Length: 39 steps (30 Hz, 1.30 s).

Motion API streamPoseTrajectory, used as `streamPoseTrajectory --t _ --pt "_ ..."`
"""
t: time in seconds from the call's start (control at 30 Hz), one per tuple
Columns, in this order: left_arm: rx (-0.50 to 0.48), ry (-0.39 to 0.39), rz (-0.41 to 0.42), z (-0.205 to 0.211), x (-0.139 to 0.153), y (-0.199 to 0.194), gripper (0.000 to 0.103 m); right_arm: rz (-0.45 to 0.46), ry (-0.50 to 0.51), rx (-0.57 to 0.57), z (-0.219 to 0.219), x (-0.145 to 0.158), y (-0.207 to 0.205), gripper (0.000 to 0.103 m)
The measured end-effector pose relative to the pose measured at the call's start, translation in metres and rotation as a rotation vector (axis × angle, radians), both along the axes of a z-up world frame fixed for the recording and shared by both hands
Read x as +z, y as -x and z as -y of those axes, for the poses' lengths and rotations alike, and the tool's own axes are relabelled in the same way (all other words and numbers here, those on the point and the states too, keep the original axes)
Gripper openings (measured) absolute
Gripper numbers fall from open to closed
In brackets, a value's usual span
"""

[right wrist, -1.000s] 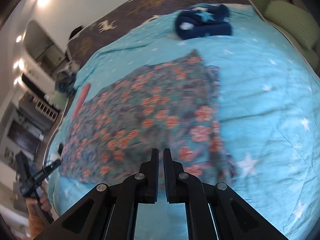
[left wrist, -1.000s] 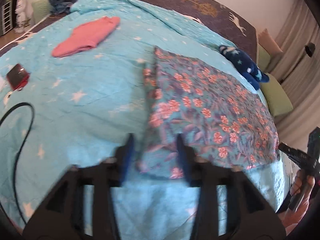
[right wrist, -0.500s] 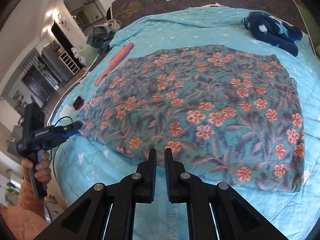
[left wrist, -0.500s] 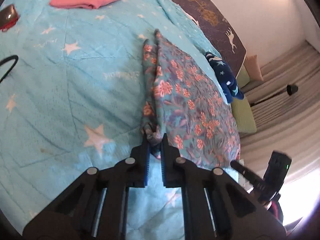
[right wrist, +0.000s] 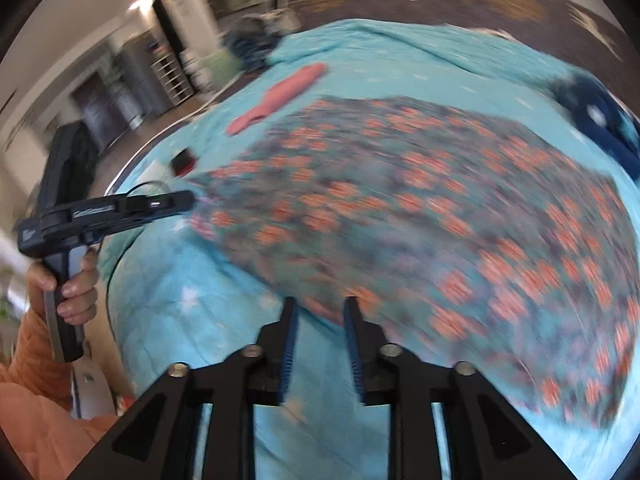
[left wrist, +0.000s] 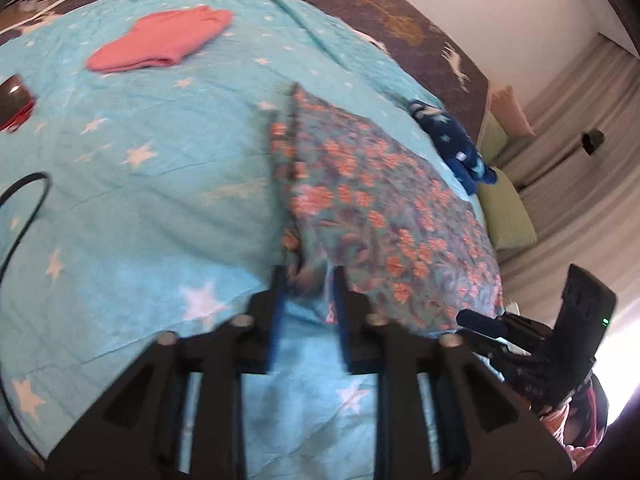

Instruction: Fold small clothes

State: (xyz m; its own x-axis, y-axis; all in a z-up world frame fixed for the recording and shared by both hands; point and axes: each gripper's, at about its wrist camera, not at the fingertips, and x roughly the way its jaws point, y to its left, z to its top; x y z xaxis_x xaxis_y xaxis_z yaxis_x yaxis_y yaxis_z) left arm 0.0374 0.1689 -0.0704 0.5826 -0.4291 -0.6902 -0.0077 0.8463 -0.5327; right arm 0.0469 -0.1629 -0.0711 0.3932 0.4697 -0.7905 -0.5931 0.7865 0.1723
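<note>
Bed (left wrist: 152,208): a turquoise star-print cover is the work surface; every garment in view lies on it.
Floral garment (left wrist: 384,216): spread flat in a rough rectangle toward the bed's near edge, doubled layers showing along its left side; it looks part-folded, with further folds likely still to make.
Pink garment (left wrist: 160,46): lies folded well apart at the far side, seemingly finished.
Dark blue starred garment (left wrist: 452,144): bunched just beyond the floral piece near the pillows, apparently still awaiting its turn.
Left claw (left wrist: 306,280): jaws part-open, having just been opening, with the floral garment's near left corner between them but the pads not pressing it; released.
Right claw (right wrist: 319,312): jaws part-open, having just been opening, poised at the garment's near hem; the blur hides whether any cloth lies between them, and nothing is gripped.
Progress: judged from the layout, one piece done, one mid-fold, one untouched.
</note>
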Motion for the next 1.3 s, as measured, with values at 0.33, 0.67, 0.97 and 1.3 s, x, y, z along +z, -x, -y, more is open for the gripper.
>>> streamPoseTrajectory --t 0.33,0.67,0.97,1.3 --pt "0.191 -0.105 0.056 -0.06 0.009 0.033 0.05 0.132 0.194 0.215 -0.119 -0.024 0.005 0.042" --pt "0.242 -0.081 0.038 -0.087 -0.001 0.03 0.051 0.245 0.254 0.135 -0.166 -0.042 -0.003 0.044" --pt "0.142 -0.043 0.018 -0.069 0.002 0.001 0.062 0.104 -0.086 -0.044 -0.101 -0.009 -0.035 0.011" --pt "-0.066 0.116 -0.032 -0.004 0.007 -0.108 0.078 0.023 -0.208 -0.078 -0.076 -0.002 -0.041 0.011"
